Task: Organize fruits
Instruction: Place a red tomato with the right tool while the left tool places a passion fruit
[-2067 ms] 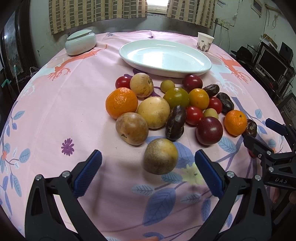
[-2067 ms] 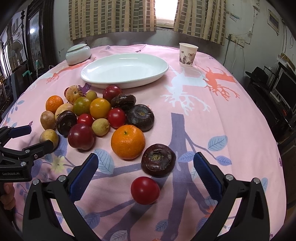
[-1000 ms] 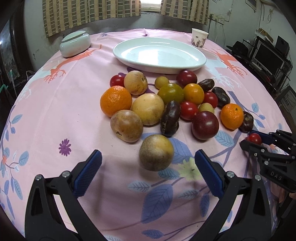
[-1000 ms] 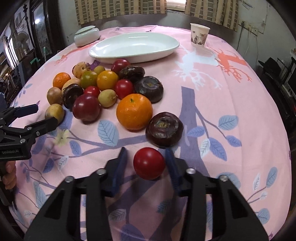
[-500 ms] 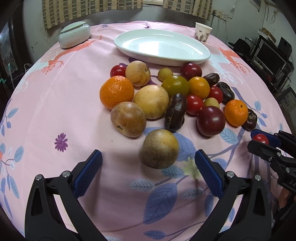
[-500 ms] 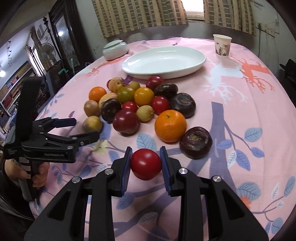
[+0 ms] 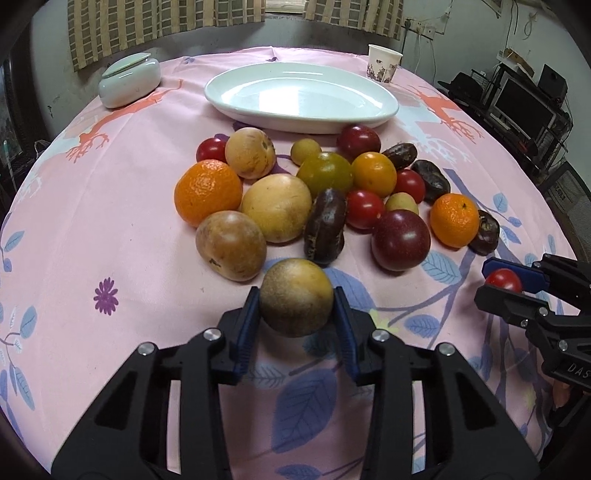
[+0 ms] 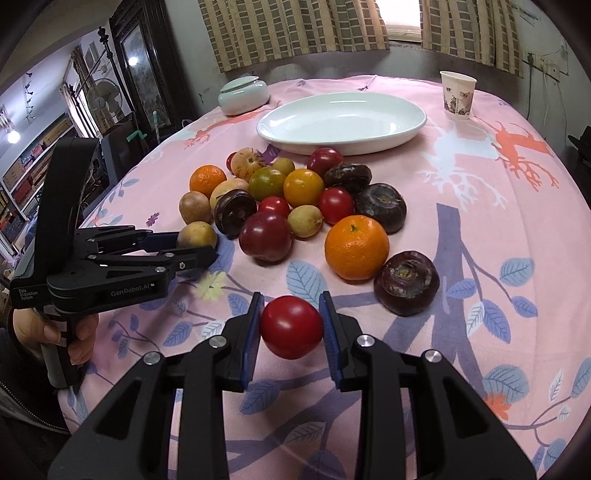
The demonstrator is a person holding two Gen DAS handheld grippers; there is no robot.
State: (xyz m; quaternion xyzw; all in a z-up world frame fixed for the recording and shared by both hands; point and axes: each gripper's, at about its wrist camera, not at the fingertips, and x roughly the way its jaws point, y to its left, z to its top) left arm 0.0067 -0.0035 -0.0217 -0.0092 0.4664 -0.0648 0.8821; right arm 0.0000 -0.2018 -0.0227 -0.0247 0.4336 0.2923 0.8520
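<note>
Round table under pink leaf-print cloth (image 7: pixel 122 236), checked curtains (image 8: pixel 295 33) behind. My left gripper (image 7: pixel 295 314) has just closed on a round yellow-brown fruit (image 7: pixel 295 297); my right gripper (image 8: pixel 291 328) pinches a small red tomato (image 8: pixel 291 326) above the cloth.

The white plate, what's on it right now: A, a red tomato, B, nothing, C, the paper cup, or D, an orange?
B: the plate is bare in both views; the fruit lies on the cloth in front of it, and the cup stands apart.
</note>
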